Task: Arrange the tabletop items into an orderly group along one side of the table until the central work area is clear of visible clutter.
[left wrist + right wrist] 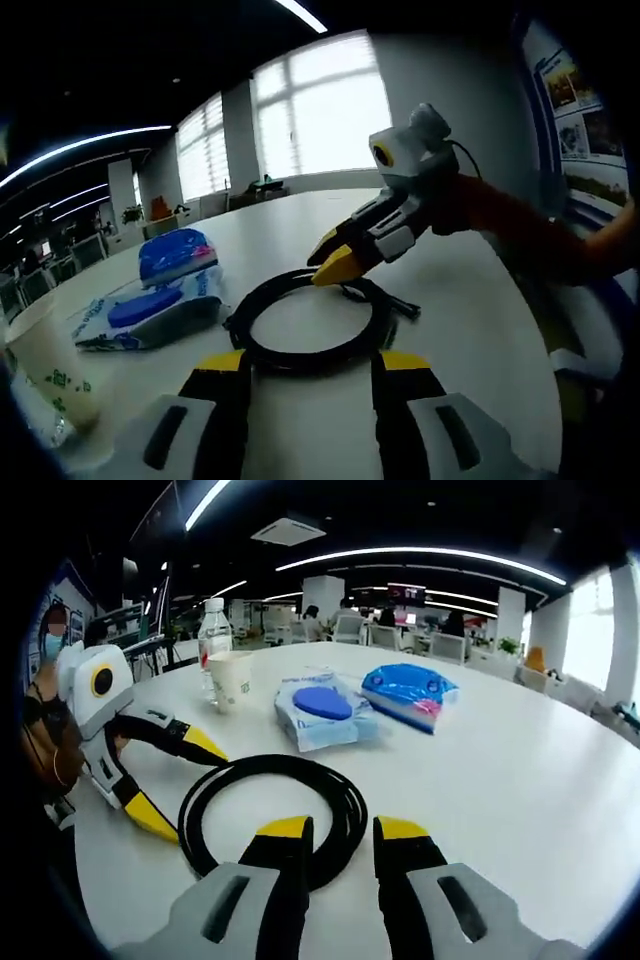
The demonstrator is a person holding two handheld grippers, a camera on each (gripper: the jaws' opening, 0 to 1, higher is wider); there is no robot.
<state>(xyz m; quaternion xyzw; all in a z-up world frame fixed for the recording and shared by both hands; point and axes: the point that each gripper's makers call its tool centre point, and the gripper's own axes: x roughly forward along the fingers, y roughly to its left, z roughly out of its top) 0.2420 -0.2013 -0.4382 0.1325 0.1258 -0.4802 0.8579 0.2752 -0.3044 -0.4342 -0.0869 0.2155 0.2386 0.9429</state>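
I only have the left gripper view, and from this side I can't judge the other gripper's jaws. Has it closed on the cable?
Observer: No. In the right gripper view the right gripper is open, its yellow tips on either side of the near arc of the black cable coil, not clamped on it.
Operator: Good. The paper cup is cut off at my edge. Is anything standing behind it?
Observer: Yes, a clear water bottle with a red label stands upright just behind the paper cup, on the side away from the coil. I cannot tell whether they touch.
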